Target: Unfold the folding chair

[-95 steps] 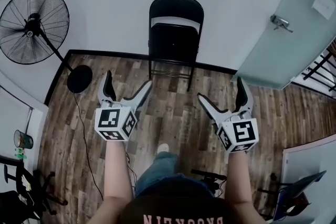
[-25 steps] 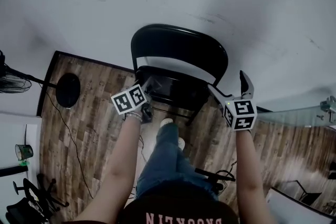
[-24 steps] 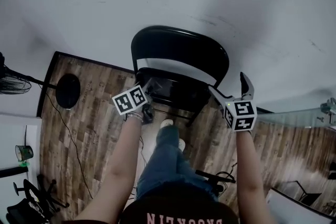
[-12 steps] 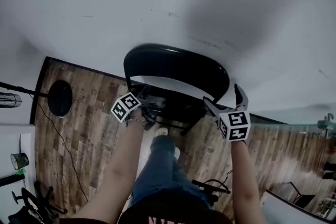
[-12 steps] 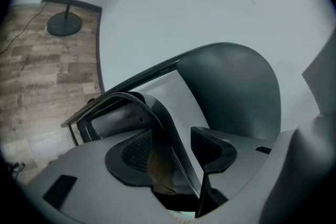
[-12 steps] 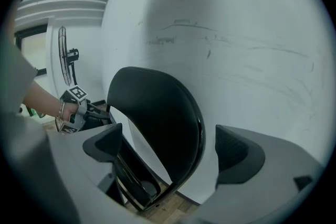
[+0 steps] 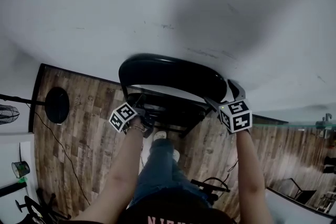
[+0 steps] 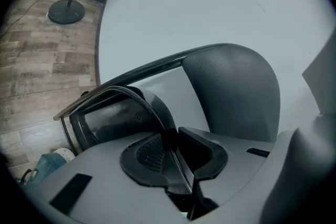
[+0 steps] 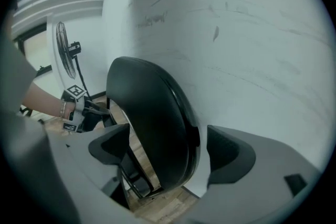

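Black vinyl and dark steel fill the middle of the head view: the folding chair [image 7: 168, 86] stands at our 12 o'clock against the white wall [image 7: 173, 2], and we judge it not yet opened.

Half a second ago the right gripper [image 7: 223, 96] hung just off the 3 o'clock end of the backrest [image 7: 170, 72]. Now it has slid over that end, so we read the bracing hand as almost set. The left gripper [image 7: 144, 113] has stayed low at the 9 o'clock side of the seat [image 7: 168, 107]. We judge the next step to be a squeeze on the backrest, then a pull on the seat.

From the head view alone we cannot tell either grip. The left gripper view settles one: its pads are clamped on the seat's thin rim [image 8: 181, 165], with the padded back at 1 o'clock. The right gripper view settles the other: the jaws stand apart astride the backrest, and a sliver of wall shows between the cushion and the 3 o'clock pad. It also catches the left gripper at 9 o'clock.
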Demonstrator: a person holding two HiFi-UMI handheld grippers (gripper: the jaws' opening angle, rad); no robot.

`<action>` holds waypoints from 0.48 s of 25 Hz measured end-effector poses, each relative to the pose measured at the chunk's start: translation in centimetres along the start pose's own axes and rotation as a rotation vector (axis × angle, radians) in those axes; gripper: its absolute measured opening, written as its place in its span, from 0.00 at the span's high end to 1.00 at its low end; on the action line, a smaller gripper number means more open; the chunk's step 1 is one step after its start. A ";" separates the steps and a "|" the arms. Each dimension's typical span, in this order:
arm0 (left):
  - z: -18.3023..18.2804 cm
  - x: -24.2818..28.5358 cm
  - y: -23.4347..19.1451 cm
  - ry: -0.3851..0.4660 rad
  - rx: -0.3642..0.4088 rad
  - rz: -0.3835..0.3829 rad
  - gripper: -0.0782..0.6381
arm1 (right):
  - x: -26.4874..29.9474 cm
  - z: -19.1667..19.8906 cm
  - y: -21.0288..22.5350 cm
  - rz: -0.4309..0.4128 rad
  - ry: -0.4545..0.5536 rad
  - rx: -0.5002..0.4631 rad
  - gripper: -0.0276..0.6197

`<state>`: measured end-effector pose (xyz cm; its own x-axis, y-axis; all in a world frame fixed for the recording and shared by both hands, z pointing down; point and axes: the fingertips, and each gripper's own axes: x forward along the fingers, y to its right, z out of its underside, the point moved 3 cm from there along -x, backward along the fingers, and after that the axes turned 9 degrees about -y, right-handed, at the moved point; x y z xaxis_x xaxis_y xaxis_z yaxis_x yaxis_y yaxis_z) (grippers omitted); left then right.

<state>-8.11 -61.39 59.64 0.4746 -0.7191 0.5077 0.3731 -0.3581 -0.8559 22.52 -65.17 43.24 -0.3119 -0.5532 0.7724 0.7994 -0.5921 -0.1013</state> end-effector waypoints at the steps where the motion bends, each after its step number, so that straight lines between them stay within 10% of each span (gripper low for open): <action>1: 0.0 0.0 0.0 -0.003 0.010 -0.001 0.79 | 0.2 -0.2 0.1 -0.041 -0.029 -0.017 0.28; 5: -0.1 0.1 0.1 -0.012 0.042 -0.001 0.79 | 0.6 -0.3 0.5 -0.190 -0.218 -0.144 0.39; 12: 0.0 0.3 0.2 -0.003 0.085 -0.013 0.78 | 0.9 0.1 1.4 -0.171 -0.345 -0.302 0.62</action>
<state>-7.90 -61.66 59.67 0.4716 -0.7128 0.5192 0.4459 -0.3152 -0.8377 23.41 -66.46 43.83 -0.1966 -0.2368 0.9515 0.5510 -0.8294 -0.0925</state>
